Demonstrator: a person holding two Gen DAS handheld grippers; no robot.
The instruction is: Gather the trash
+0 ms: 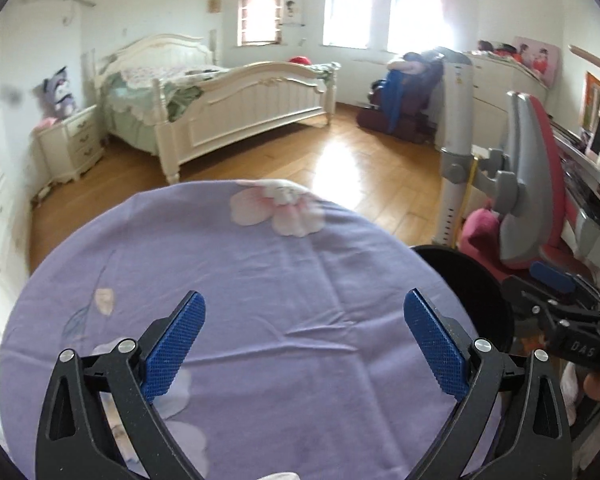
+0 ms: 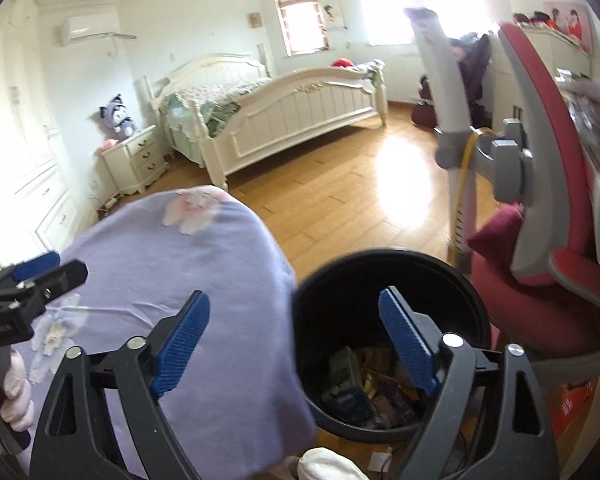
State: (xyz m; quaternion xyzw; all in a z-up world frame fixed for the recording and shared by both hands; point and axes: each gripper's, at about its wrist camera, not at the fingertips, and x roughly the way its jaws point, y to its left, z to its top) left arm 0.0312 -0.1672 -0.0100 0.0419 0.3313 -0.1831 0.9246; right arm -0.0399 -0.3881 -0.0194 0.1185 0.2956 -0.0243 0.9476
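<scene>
The left tongs (image 1: 305, 344) stand wide apart with nothing between the blue pads, hanging over the middle of a round tabletop (image 1: 260, 280) covered in a lilac cloth printed with pale flowers. The right tongs (image 2: 294, 346) are likewise spread wide and empty, straddling the cloth's right edge, with one pad over the tabletop and the other over the mouth of a black round bin (image 2: 392, 320). The bin stands upright on the wooden floor (image 2: 340, 200) just beside the tabletop's right edge, mouth facing up, its rim close to the hanging cloth. Inside it lies the collected trash (image 2: 364, 388): a jumble of crumpled wrappers and small packets heaped at the bottom, lying every which way, so no single long axis can be read from them. No loose piece shows on the visible cloth. In the left wrist view the right tongs (image 1: 556, 284) appear at the far right above the bin (image 1: 460, 280); in the right wrist view the left tongs (image 2: 40, 270) show at the left edge, held by a hand in a pale glove (image 2: 16, 396). Right of the bin a red and grey chair (image 2: 540, 240) stands close, leaving little room on that side. Beyond the tabletop's far edge the floor lies open up to a white bed (image 1: 228, 100).
</scene>
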